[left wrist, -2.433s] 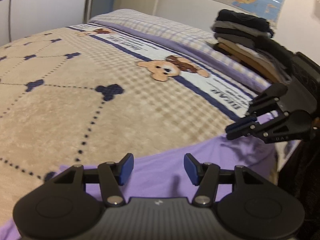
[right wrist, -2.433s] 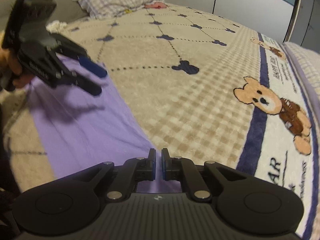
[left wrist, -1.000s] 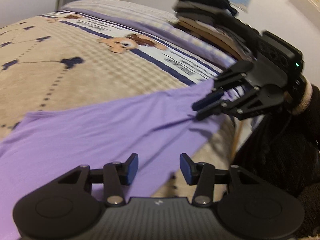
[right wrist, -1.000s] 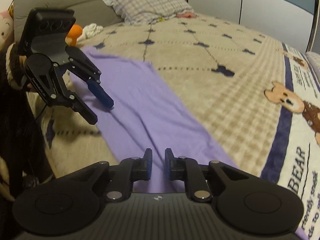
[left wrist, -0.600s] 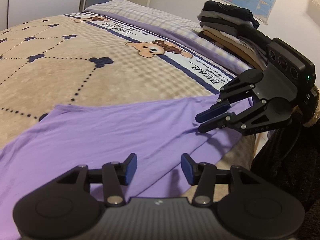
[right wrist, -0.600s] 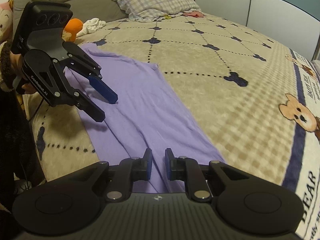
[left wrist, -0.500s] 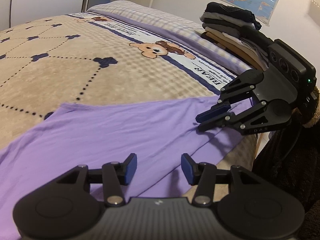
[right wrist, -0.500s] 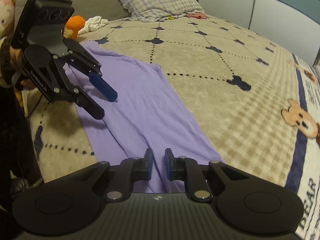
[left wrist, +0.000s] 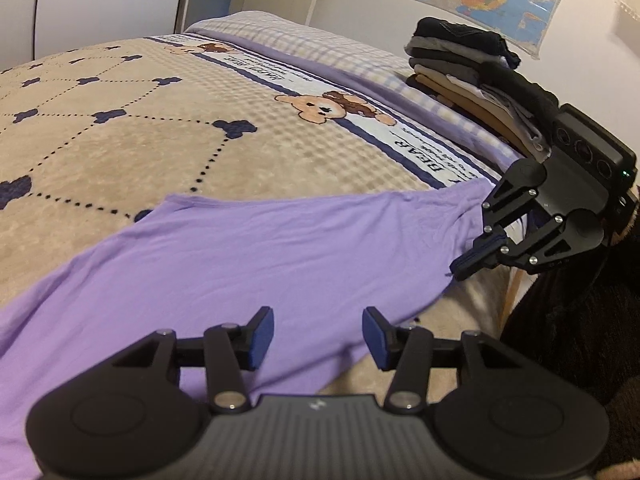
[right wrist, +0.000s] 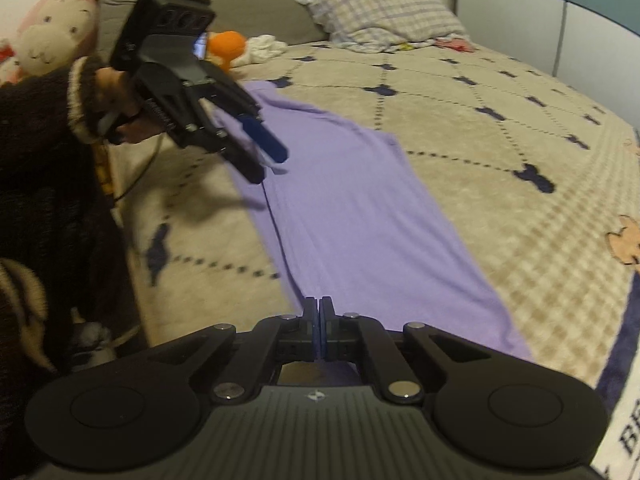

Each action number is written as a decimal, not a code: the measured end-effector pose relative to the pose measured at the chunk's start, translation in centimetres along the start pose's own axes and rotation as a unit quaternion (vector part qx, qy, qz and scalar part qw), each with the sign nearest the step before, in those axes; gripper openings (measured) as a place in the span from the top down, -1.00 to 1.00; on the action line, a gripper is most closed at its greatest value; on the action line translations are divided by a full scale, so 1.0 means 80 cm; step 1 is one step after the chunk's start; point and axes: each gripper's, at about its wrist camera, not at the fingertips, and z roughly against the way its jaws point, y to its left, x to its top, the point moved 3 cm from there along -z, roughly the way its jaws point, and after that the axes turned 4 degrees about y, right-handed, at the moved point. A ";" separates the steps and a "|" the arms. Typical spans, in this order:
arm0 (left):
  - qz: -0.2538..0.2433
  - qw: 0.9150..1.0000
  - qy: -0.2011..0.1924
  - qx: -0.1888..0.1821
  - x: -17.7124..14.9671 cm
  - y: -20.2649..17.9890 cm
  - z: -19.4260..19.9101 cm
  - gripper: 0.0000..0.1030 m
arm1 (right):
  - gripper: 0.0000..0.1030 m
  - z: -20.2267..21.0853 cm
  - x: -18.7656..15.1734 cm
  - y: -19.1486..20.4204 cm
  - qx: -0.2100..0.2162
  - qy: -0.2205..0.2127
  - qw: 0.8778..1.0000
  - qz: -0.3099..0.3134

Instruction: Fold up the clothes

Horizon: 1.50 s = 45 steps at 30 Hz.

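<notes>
1. Purple garment (left wrist: 280,248) lying flat along near edge of beige blanket (left wrist: 120,152).
2. Right gripper (right wrist: 319,312) pinching garment's hem at 6 o'clock, jaws closed.
3. Left gripper (left wrist: 318,330) hovering spread apart over garment, gripping nothing.
4. Folded stack (left wrist: 460,64) sitting at 1 o'clock.

Our left claw (left wrist: 318,334) hangs with its blue-padded fingers (left wrist: 260,334) spread wide apart, nothing between them. Our right claw (right wrist: 319,326) has its fingers pressed tight together, tips angled down and forward. A hand (right wrist: 120,100) in a dark fuzzy sleeve (right wrist: 44,140) grips the left claw's handle.
</notes>
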 end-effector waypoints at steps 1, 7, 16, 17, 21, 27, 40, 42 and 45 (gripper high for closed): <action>0.000 1.000 0.004 -0.004 -0.002 0.000 0.002 -0.06 | 0.98 0.000 -0.001 0.002 0.002 0.001 1.000 0.000; -0.013 0.999 0.045 0.016 -0.017 0.002 -0.003 -0.08 | 0.89 0.004 -0.003 -0.003 0.002 0.011 1.000 -0.015; -0.023 0.999 0.026 -0.020 0.005 -0.025 -0.023 -0.08 | 0.55 0.022 -0.014 -0.022 -0.024 0.008 0.998 -0.052; -0.025 0.999 0.023 -0.025 0.008 -0.028 -0.025 -0.08 | 0.55 0.027 -0.017 -0.027 -0.033 0.004 0.998 -0.060; -0.031 0.998 0.011 -0.044 0.021 -0.043 -0.035 -0.09 | 0.54 0.049 -0.035 -0.046 -0.072 -0.011 0.993 -0.096; -0.053 0.995 0.010 -0.085 0.042 -0.077 -0.061 -0.09 | 0.54 0.095 -0.074 -0.083 -0.136 -0.032 0.974 -0.176; -0.087 0.986 0.019 -0.139 0.100 -0.127 -0.138 -0.09 | 0.54 0.166 -0.158 -0.114 -0.246 0.022 0.892 -0.379; -0.069 0.988 0.013 -0.140 0.109 -0.120 -0.146 -0.09 | 0.54 0.168 -0.170 -0.115 -0.249 0.021 0.882 -0.400; -0.050 0.989 0.015 -0.137 0.114 -0.114 -0.158 -0.09 | 0.54 0.171 -0.183 -0.119 -0.240 0.006 0.869 -0.433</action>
